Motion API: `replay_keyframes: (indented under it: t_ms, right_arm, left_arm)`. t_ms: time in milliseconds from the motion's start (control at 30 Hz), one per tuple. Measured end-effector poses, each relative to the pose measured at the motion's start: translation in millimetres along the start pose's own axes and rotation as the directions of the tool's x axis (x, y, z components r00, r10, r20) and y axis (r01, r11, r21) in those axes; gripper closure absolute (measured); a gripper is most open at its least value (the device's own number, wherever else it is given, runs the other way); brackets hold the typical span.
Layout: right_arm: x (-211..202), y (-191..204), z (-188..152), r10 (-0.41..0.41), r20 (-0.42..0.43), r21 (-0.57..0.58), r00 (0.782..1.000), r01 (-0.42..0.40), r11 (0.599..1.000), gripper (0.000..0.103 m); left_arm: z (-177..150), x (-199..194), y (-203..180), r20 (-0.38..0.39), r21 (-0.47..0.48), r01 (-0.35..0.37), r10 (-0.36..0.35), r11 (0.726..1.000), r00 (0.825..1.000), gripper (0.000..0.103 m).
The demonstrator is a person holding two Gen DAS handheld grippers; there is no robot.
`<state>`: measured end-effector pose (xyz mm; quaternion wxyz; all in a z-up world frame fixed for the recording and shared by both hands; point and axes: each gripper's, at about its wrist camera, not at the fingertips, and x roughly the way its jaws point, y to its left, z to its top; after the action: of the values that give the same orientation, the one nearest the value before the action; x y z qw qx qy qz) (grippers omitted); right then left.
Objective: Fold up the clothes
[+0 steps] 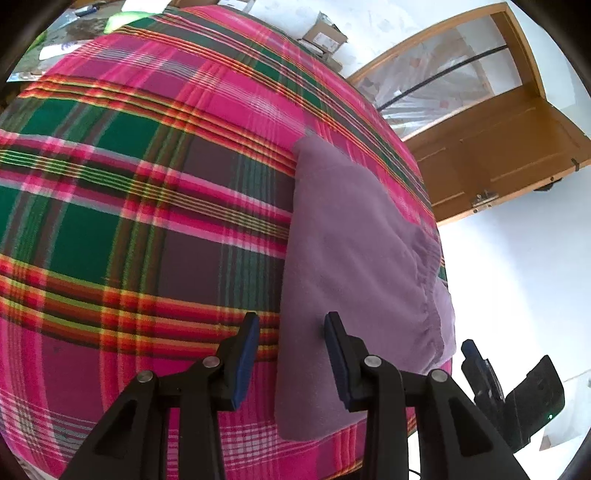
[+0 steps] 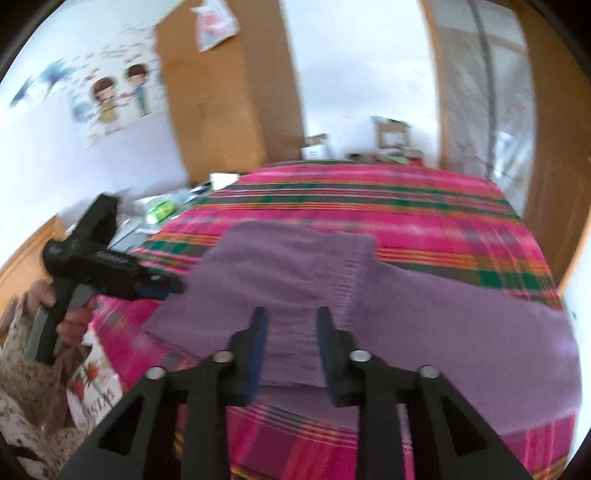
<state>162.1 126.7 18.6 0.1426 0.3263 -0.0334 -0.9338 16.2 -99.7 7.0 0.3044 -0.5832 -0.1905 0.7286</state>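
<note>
A purple garment (image 1: 354,258) lies folded on the pink and green plaid blanket (image 1: 147,184), near its right edge. My left gripper (image 1: 292,325) hovers open over the garment's left edge, with nothing held between its fingers. In the right wrist view the purple garment (image 2: 295,266) shows a folded upper layer with a ribbed hem. My right gripper (image 2: 291,317) stands open just above that hem near the front edge. A hand (image 2: 48,299) holds the left gripper (image 2: 110,266), whose tip is at the garment's left side. The right gripper (image 1: 509,387) shows at the lower right.
A wooden door (image 1: 498,147) stands past the blanket's right edge. Cardboard boxes (image 1: 325,35) sit on the floor behind. A wooden cabinet (image 2: 221,103), a wall with cartoon stickers (image 2: 114,96) and bedside clutter (image 2: 162,206) are at the left. A printed bag (image 2: 96,384) hangs at the front left.
</note>
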Motion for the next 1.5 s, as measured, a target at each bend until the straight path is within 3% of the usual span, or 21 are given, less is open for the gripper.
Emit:
replay_keyframes:
  t_ms: [67, 200, 300, 400, 467, 600, 800, 1000, 1200, 1300, 1433, 1500]
  right_arm:
    - [0.4, 12.3, 4.3, 0.001, 0.014, -0.054, 1.000, -0.001, 0.999, 0.070]
    - [29.8, 42.8, 3.6, 0.013, -0.043, -0.189, 0.999, -0.021, 0.982, 0.067]
    - [50.4, 64.3, 1.3, 0.031, -0.081, -0.273, 0.996, -0.052, 0.961, 0.059]
    - [62.2, 77.0, -0.9, 0.043, -0.107, -0.312, 0.993, -0.075, 0.947, 0.053]
    - [65.0, 86.3, -1.7, 0.028, -0.104, -0.350, 0.994, -0.063, 0.934, 0.044]
    - [67.9, 97.8, -3.0, 0.013, -0.094, -0.397, 0.996, -0.049, 0.916, 0.041]
    - [77.9, 113.0, -7.1, -0.064, -0.080, -0.442, 0.995, 0.022, 0.897, 0.041]
    - [87.1, 127.1, -7.8, -0.205, -0.009, -0.485, 0.979, 0.175, 0.857, 0.041]
    - [97.0, 122.7, -3.4, -0.247, -0.005, -0.433, 0.969, 0.220, 0.874, 0.041]
    - [99.2, 119.4, -2.6, -0.260, -0.001, -0.420, 0.966, 0.236, 0.876, 0.046]
    - [101.6, 114.6, -1.8, -0.278, 0.002, -0.402, 0.961, 0.255, 0.879, 0.073]
    - [100.2, 111.0, -2.8, -0.282, -0.002, -0.398, 0.959, 0.258, 0.881, 0.077]
  left_arm:
    - [0.4, -0.1, 2.0, -0.016, -0.003, 0.016, -0.016, 1.000, 1.000, 0.066]
    - [-0.7, 2.0, 3.9, -0.068, -0.002, 0.058, -0.058, 0.998, 0.996, 0.066]
    - [0.2, 4.8, 4.6, -0.098, 0.003, 0.083, -0.082, 0.997, 0.992, 0.066]
    - [5.8, 2.8, 6.5, -0.093, -0.016, 0.100, -0.101, 0.995, 0.991, 0.066]
    - [10.6, 0.9, 7.7, -0.101, -0.035, 0.128, -0.131, 0.991, 0.986, 0.066]
    - [15.9, -3.2, 6.9, -0.114, -0.052, 0.172, -0.177, 0.984, 0.978, 0.066]
    - [19.4, -5.9, 2.6, -0.124, -0.078, 0.213, -0.221, 0.974, 0.967, 0.066]
    - [21.3, -6.6, 0.2, -0.130, -0.109, 0.240, -0.253, 0.965, 0.959, 0.066]
    - [22.1, -7.3, 6.0, -0.125, -0.124, 0.248, -0.263, 0.961, 0.957, 0.066]
    - [22.6, -9.3, 10.9, -0.112, -0.127, 0.241, -0.255, 0.962, 0.960, 0.066]
    - [27.5, -13.5, 17.7, -0.058, -0.132, 0.220, -0.229, 0.966, 0.972, 0.060]
    - [32.0, -12.1, 21.0, -0.040, -0.143, 0.210, -0.218, 0.967, 0.975, 0.059]
